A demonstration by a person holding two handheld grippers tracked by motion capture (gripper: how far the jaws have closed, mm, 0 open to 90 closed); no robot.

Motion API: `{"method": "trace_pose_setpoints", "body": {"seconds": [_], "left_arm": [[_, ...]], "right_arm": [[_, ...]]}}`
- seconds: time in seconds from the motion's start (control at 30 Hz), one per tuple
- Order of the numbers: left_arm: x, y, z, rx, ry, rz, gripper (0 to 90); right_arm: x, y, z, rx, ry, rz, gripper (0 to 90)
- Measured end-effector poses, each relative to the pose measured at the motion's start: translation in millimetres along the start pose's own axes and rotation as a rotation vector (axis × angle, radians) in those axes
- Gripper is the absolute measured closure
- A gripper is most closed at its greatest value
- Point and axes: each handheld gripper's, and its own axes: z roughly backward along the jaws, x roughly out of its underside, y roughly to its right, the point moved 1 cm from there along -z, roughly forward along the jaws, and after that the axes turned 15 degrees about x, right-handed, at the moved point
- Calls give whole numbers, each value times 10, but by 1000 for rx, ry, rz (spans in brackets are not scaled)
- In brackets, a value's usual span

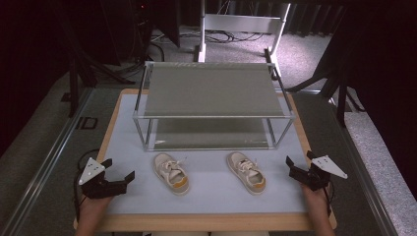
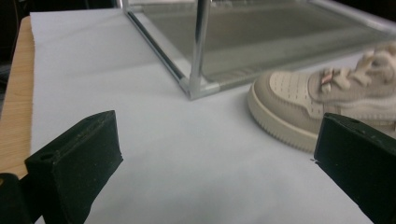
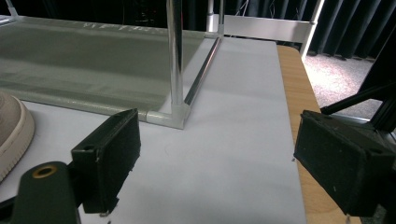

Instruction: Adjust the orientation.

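Two beige shoes lie side by side on the white mat (image 1: 206,191), just in front of the rack (image 1: 212,89). The left shoe (image 1: 170,172) and the right shoe (image 1: 246,172) are well apart. Each runs with its long axis slanted from far-left to near-right in the high view: the rounded toe lies toward the rack, the orange-tinted heel toward the person. Both stand upright on their soles, laces up.

One two-shelf metal rack stands at the far half of the table (image 1: 110,132), its grey shelves level.

Two grippers, one per hand. The left gripper (image 1: 118,173) rests at the near-left of the mat, jaws spread wide and empty; in the left gripper view the toe of the left shoe (image 2: 308,100) lies just beyond the jaw on the picture's right, apart from it. The right gripper (image 1: 301,162) sits at the near-right edge of the mat, jaws likewise spread wide, holding nothing; in its own view a rack post (image 3: 175,56) stands ahead between the jaws.
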Motion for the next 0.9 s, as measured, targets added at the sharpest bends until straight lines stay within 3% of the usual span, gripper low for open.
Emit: {"method": "trace_pose_setpoints", "body": {"seconds": [0.13, 0.27, 0.37, 0.53, 0.6, 0.9], "left_arm": [[-83, 38, -4, 44, -113, -14, 1], [-147, 69, 6, 77, -165, -19, 1], [-207, 105, -12, 119, -267, -17, 1], [-237, 161, -58, 129, -388, -43, 1], [-247, 180, -71, 152, -423, -41, 1], [-308, 247, -96, 172, -586, -73, 2]], "right_arm": [[0, -4, 2, 4, 1, 0, 141], [0, -8, 1, 4, -1, 6, 141], [0, -9, 1, 4, 1, 9, 141], [0, -7, 1, 5, -1, 4, 140], [1, -6, 2, 7, 0, -2, 141], [1, -10, 4, 10, 4, 3, 141]]}}
